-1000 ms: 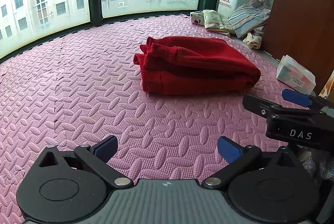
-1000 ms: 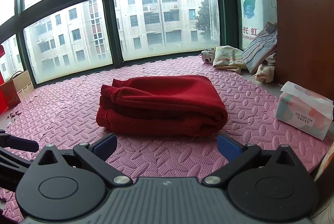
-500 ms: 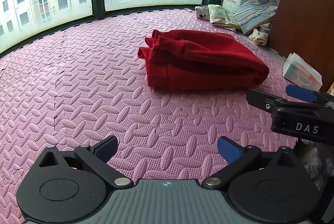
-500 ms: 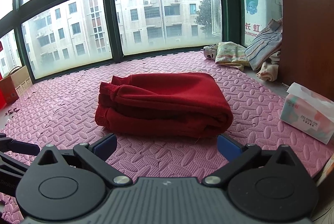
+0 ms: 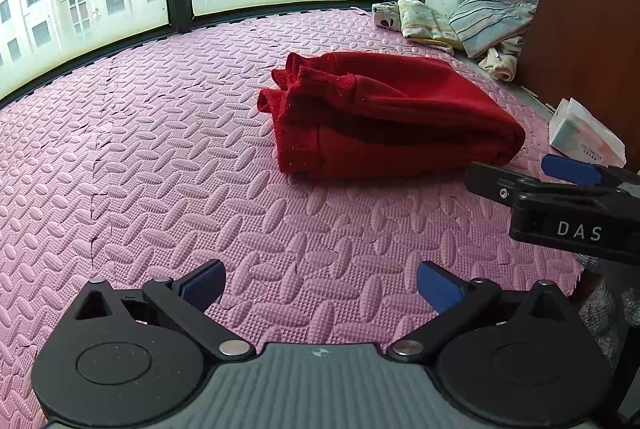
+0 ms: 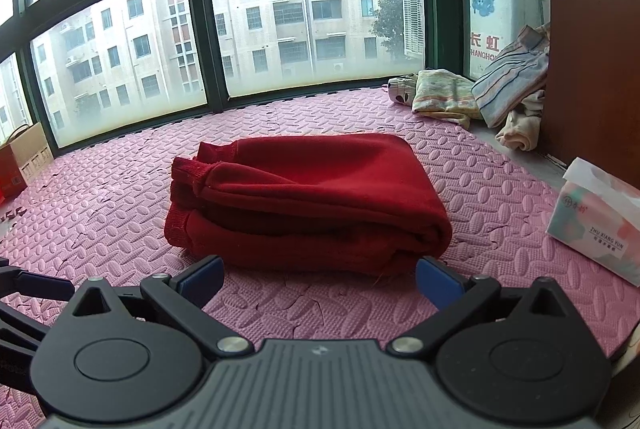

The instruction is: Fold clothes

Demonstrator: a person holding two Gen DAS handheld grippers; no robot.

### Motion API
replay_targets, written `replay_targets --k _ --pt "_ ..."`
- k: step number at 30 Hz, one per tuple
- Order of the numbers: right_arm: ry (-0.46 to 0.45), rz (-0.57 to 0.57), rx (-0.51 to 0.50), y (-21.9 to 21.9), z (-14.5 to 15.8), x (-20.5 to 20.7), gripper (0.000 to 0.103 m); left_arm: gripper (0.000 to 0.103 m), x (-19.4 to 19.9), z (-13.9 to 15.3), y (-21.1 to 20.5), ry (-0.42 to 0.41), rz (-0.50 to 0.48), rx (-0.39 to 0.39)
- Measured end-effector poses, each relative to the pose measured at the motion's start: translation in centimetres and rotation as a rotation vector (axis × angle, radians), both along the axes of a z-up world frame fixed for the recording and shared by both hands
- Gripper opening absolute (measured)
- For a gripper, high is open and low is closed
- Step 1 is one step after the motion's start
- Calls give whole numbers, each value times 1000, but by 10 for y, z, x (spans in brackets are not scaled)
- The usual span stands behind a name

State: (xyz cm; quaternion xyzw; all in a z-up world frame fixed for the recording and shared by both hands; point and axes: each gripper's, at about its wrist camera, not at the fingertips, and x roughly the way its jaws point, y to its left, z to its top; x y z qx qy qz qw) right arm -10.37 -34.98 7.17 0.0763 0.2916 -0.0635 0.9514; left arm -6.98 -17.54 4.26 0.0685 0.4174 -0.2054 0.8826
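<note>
A red garment (image 5: 384, 117) lies folded in a thick stack on the pink foam mat (image 5: 160, 157); it also shows in the right wrist view (image 6: 304, 197). My left gripper (image 5: 320, 287) is open and empty, held over bare mat well short of the garment. My right gripper (image 6: 318, 279) is open and empty, its blue fingertips just in front of the garment's near edge. The right gripper also shows from the side in the left wrist view (image 5: 560, 189).
A tissue pack (image 6: 600, 225) sits at the right by a brown wooden panel (image 6: 596, 29). A pile of other clothes (image 6: 480, 97) lies at the back right corner. Windows (image 6: 160, 41) bound the mat at the back. A cardboard box (image 6: 24, 153) stands far left.
Both grippers have drifted a little; the red garment now sits slightly nearer in both views. The jaws stay open and the garment has not moved on the mat.
</note>
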Motion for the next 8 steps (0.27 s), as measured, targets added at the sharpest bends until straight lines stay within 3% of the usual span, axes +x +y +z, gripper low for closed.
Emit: replay_targets --k 8 --pt "10 -8 20 -10 -6 12 103 103 10 -2 -9 -8 -3 10"
